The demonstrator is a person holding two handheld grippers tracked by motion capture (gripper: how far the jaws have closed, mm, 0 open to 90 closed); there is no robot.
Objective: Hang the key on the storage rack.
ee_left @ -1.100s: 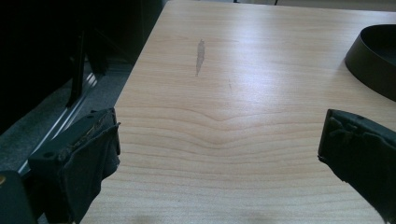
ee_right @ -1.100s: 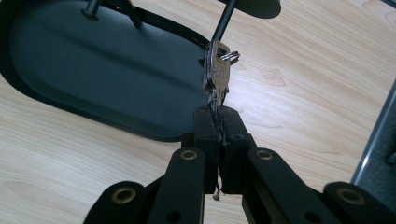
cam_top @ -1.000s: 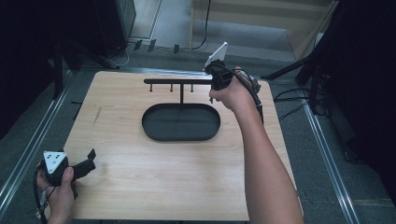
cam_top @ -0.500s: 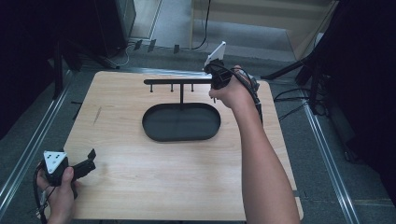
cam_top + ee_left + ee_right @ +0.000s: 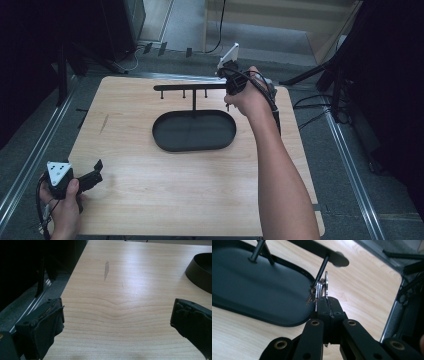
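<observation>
A black stand has an oval tray (image 5: 194,131) (image 5: 257,287) as base, a post and a crossbar (image 5: 187,87) with short pegs. My right gripper (image 5: 325,301) (image 5: 231,85) is at the bar's right end, shut on a bunch of silver keys (image 5: 322,288). The keys hang against the rightmost peg (image 5: 322,267); whether their ring is over it I cannot tell. My left gripper (image 5: 92,172) (image 5: 117,317) rests open near the table's front left corner, with nothing between its jaws.
The wooden table (image 5: 150,200) stands on grey floor with metal rails (image 5: 35,155) at both sides. Cables (image 5: 310,107) lie beyond the right edge. A grey smear (image 5: 106,268) marks the wood ahead of the left gripper.
The right gripper has shifted very slightly at the bar's right end. The left gripper has not moved.
</observation>
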